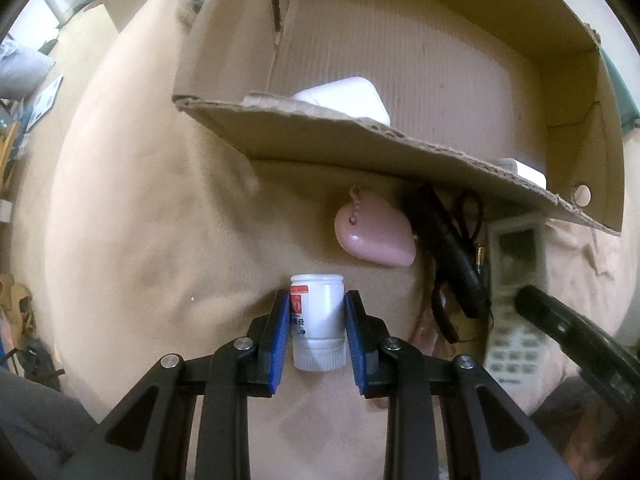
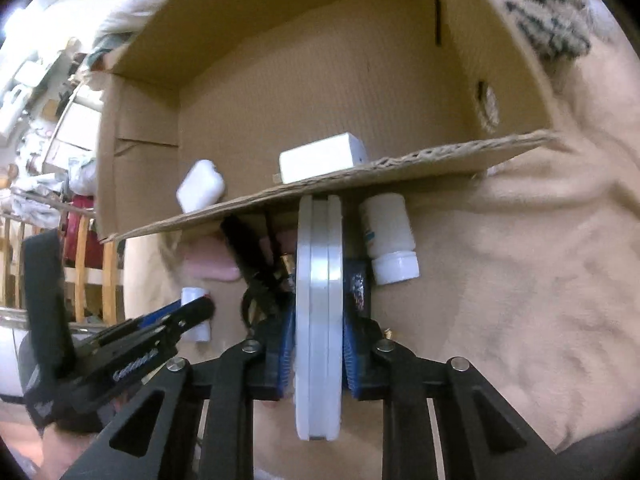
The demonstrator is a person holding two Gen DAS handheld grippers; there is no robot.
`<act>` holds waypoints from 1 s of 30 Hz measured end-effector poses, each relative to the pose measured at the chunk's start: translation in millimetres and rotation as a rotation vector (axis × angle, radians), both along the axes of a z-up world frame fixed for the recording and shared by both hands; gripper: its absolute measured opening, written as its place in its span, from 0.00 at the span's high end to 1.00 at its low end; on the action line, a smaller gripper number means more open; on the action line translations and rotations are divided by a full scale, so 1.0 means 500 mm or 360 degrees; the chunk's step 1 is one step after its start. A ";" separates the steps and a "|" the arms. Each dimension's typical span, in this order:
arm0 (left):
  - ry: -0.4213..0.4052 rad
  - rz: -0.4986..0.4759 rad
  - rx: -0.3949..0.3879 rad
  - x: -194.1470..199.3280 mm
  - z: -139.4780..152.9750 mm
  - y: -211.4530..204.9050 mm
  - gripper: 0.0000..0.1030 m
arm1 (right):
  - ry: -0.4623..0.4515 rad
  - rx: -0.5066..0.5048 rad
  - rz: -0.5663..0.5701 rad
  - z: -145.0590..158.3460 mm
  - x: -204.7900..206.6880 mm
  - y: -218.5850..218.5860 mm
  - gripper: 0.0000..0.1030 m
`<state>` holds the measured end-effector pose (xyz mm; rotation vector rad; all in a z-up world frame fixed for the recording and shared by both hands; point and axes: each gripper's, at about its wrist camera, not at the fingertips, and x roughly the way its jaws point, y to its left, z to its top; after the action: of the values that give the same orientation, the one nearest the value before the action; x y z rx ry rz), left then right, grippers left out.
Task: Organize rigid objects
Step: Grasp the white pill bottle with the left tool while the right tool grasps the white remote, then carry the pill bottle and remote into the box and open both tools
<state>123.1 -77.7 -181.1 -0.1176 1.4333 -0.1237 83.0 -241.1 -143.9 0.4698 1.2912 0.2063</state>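
**Dev:** Beige fleece blanket point(image 1: 152, 208) covers the work surface. Open cardboard box point(image 1: 440, 60) lies on its side on it, with its lower flap point(image 1: 360, 140) sticking out over the items. Cluttered room visible at the frame edges.

**Ops:** Left side?

**Dev:** Left gripper point(image 1: 318, 320) has its blue pads on either side of a white pill bottle point(image 1: 318, 320). The bottle lies on the blanket, cap toward the camera, red-and-white label on its left. Jaws roughly bottle-width apart; pads look to be at the bottle's sides, but I can't tell if they're pressing.

**Ops:** Right?

**Dev:** Right gripper point(image 2: 319, 320) is clamped on a white remote control point(image 2: 319, 300), held edge-on, its far end reaching under the flap.

**Ops:** What else is nearby?

**Dev:** Pink heart-shaped case point(image 1: 374, 232) with a bead chain sits just beyond the bottle, under the flap edge. Black cable bundle point(image 1: 452, 264) right of it, next to the remote. In the right view a second white bottle point(image 2: 388, 236) lies just right of the remote.

**Ops:** Inside the box?

**Dev:** White earbud case point(image 2: 200, 190) and a white rectangular adapter point(image 2: 320, 158), both near the opening.
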 end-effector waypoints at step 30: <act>-0.0360 -0.0006 -0.0082 0.017 0.269 0.060 0.77 | -0.0497 0.0069 -0.0020 0.225 -0.035 -0.035 0.78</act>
<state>131.6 -47.9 -46.9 -0.1389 1.2053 -0.1719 65.2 -258.9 -31.4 0.4625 0.9800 0.2857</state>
